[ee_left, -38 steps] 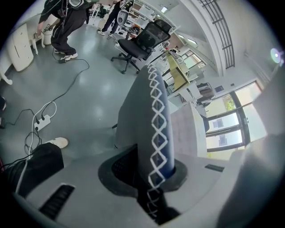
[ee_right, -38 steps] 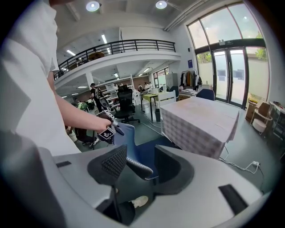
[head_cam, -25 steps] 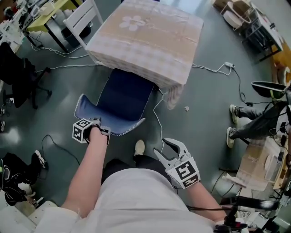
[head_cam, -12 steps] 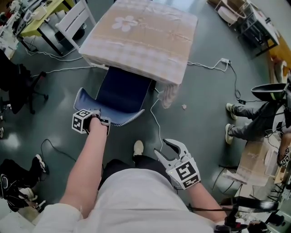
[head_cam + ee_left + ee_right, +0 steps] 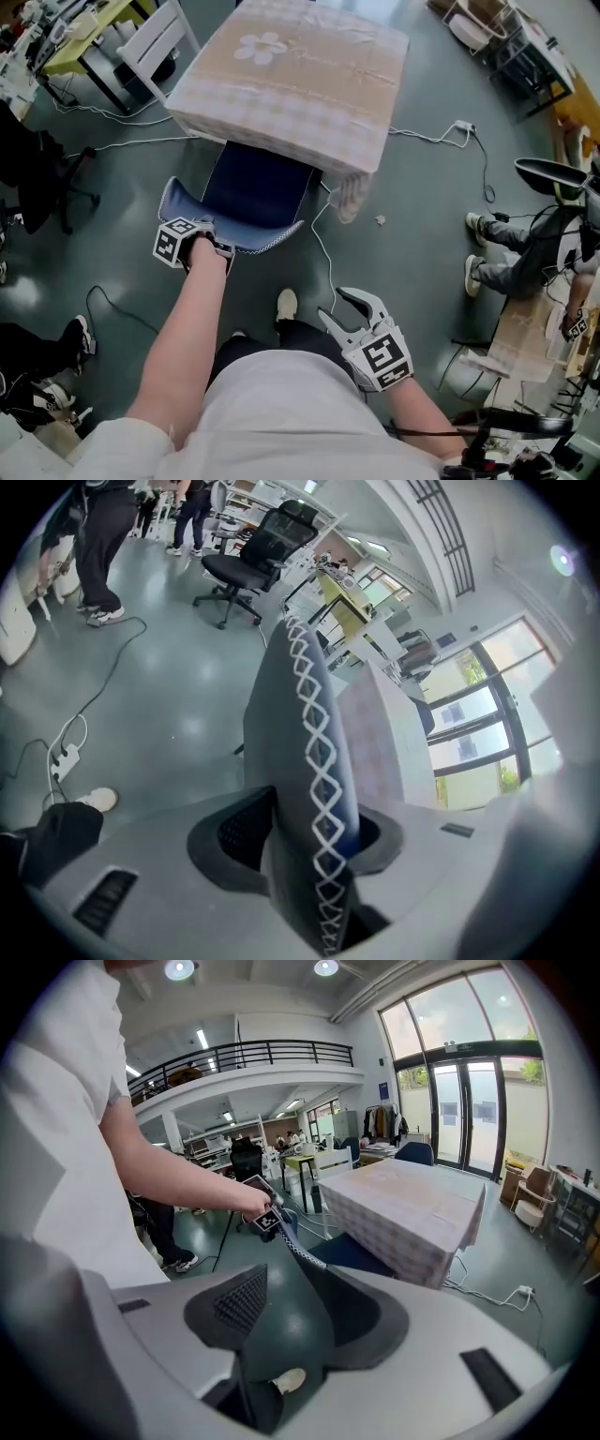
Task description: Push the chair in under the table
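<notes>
The blue chair stands with its seat partly under the table, which wears a beige checked cloth. My left gripper is at the top rim of the chair's backrest, a grey edge with white stitching. Its jaws have just been opening, and the rim stands between them with a gap beside the left pad. My right gripper hangs open and empty over the floor in front of the person's body. In the right gripper view the right gripper looks toward the chair and table.
A white chair and a black office chair stand at the left. Cables and a power strip lie on the floor by the table. A seated person is at the right. The wearer's shoe is near the chair.
The chair has slid further under the table with my left gripper at its backrest; less of the seat shows. My right gripper has stayed put.
</notes>
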`<state>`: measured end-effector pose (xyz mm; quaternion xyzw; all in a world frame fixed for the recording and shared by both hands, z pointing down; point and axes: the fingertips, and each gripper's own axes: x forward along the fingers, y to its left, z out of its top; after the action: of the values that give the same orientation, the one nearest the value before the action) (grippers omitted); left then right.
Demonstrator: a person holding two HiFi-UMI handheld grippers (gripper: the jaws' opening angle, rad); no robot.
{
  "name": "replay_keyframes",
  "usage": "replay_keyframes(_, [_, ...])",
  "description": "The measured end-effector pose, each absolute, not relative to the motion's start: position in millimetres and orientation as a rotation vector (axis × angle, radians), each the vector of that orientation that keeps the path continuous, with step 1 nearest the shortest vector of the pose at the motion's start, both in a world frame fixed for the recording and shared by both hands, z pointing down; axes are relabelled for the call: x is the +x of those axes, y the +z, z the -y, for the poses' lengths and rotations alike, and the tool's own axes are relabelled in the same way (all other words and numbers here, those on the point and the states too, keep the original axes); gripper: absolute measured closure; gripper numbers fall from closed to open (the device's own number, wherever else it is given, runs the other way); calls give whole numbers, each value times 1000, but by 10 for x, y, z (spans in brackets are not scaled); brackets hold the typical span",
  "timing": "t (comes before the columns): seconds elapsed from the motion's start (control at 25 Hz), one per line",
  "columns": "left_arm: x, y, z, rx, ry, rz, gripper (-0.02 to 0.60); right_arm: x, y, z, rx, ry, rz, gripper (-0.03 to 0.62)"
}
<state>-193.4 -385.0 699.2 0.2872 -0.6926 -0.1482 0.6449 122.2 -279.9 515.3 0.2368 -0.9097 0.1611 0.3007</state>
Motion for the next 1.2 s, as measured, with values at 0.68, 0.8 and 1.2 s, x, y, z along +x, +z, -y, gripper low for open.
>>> replay_keyframes(0.68, [-2082,5256,3130,1478,-260,1551,429,436,4842,2139,610,296,2474,401])
replay_keyframes(0.8, [-2054,4868,2736,1705,-212,1489,507,223,4776,1981,631,272,2480,485])
replay_keyframes(1.2, [-1743,4135,1042,2302,9,1053,571,-437,4541,1128,631,199,2494,580])
